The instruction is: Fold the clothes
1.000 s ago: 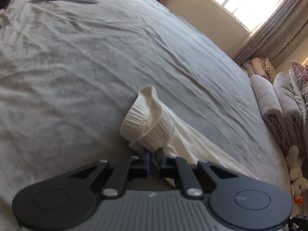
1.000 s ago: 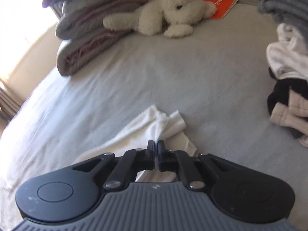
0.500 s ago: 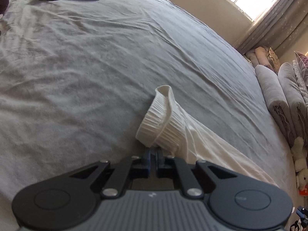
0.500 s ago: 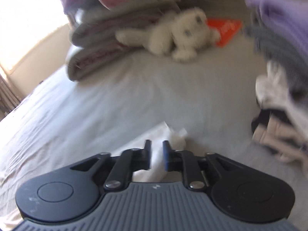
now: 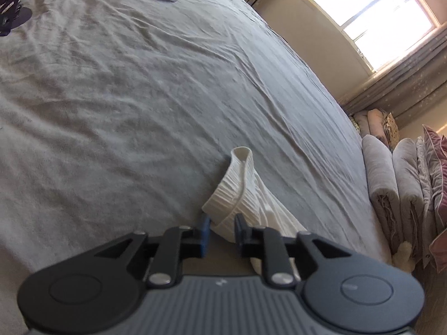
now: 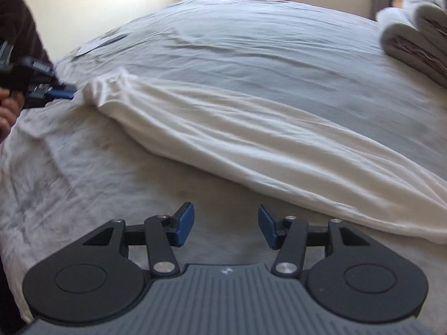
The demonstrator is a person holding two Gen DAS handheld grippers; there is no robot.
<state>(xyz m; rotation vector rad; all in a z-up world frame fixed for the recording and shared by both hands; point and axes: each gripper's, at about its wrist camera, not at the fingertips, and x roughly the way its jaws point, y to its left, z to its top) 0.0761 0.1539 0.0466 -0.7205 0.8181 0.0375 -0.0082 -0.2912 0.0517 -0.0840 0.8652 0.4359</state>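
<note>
A long white garment (image 6: pixel 251 145) lies stretched across the grey bed (image 6: pixel 251 44), its ribbed cuff end toward the left gripper (image 5: pixel 220 231). Those jaws have just been opening and now stand partly apart, the cuff (image 5: pixel 234 189) loose between them. The right gripper (image 6: pixel 225 224) has also just been opening; it hovers wide over bare sheet, nothing between its jaws, just beside the garment's near edge
</note>
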